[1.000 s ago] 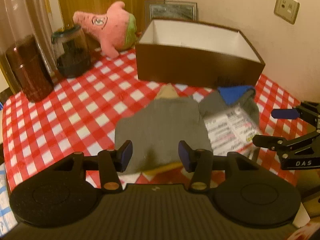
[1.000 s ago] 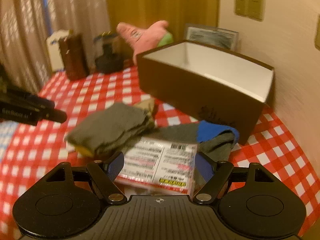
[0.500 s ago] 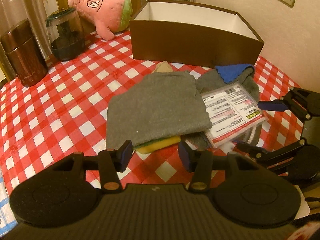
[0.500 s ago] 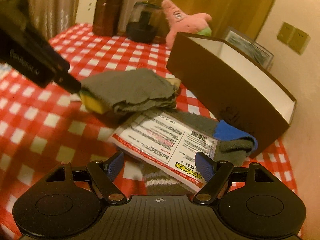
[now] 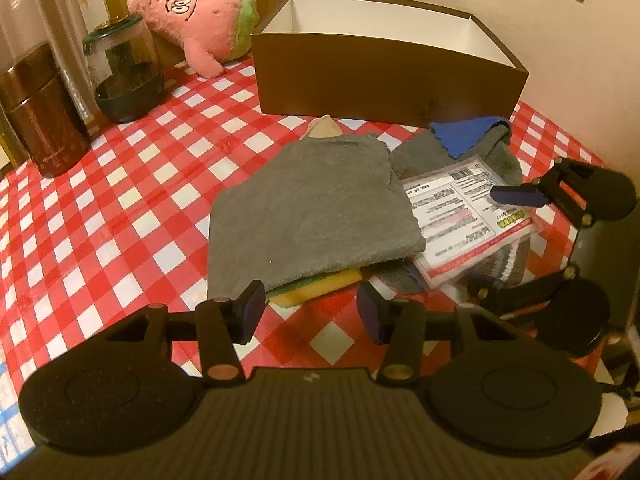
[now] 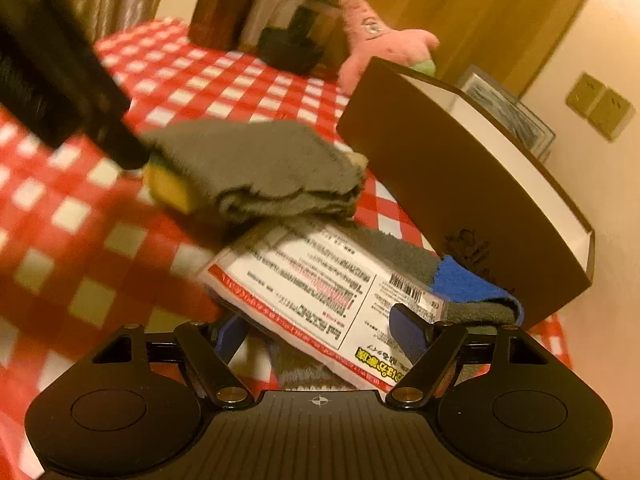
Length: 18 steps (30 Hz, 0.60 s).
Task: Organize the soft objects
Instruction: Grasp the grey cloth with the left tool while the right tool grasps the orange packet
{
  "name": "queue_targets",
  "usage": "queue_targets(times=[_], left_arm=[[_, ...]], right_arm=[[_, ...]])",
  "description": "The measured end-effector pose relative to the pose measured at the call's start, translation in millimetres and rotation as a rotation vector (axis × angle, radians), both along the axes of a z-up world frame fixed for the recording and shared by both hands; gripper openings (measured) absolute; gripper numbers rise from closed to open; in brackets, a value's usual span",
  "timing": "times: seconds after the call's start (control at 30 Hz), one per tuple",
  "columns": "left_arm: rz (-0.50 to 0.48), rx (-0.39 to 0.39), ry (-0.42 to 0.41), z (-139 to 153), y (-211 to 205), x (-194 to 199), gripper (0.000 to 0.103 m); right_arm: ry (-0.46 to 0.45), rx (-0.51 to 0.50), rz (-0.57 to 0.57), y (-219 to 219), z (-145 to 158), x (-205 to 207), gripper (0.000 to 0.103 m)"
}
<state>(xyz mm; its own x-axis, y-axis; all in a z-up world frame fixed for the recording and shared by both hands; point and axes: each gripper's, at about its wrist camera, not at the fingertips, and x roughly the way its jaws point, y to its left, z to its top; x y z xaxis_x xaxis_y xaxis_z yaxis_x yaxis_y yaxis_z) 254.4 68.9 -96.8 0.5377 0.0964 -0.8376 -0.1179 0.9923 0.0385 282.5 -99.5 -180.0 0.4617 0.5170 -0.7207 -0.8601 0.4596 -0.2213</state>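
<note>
On the checked tablecloth (image 5: 120, 208), centre your closing right gripper (image 6: 320, 338) across the packet (image 6: 320, 292) edge, not yet pinched; the left gripper (image 5: 310, 308) waits open and empty.

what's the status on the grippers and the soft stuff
Left gripper open, empty, short of the gray towel. Right gripper closing around the white packet, pads not yet pressing. Brown box empty, nothing blocking it.

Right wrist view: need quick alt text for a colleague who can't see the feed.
The right gripper is closing around a flat white printed packet lying on grey and blue cloths; its fingers straddle the near edge, not yet pressing. Behind, a folded grey towel covers a yellow sponge, beside an open brown box on a red checked tablecloth.
</note>
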Motion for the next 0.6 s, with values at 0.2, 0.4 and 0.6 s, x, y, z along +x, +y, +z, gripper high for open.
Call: queue_targets(times=[0.2, 0.4, 0.6], left_arm=[[-0.031, 0.027, -0.013, 0.3, -5.8, 4.1, 0.052], [-0.08, 0.091, -0.033, -3.9, -17.1, 15.5, 0.052], [-0.183, 0.22, -0.036, -16.3, -38.0, 26.4, 0.054]], right_arm=[[0.211, 0.153, -0.142, -18.1, 23.9, 34.3, 0.05], [0.227, 0.201, -0.203, -25.0, 34.5, 54.0, 0.047], [0.208, 0.206, -0.198, -22.7, 32.5, 56.3, 0.047]])
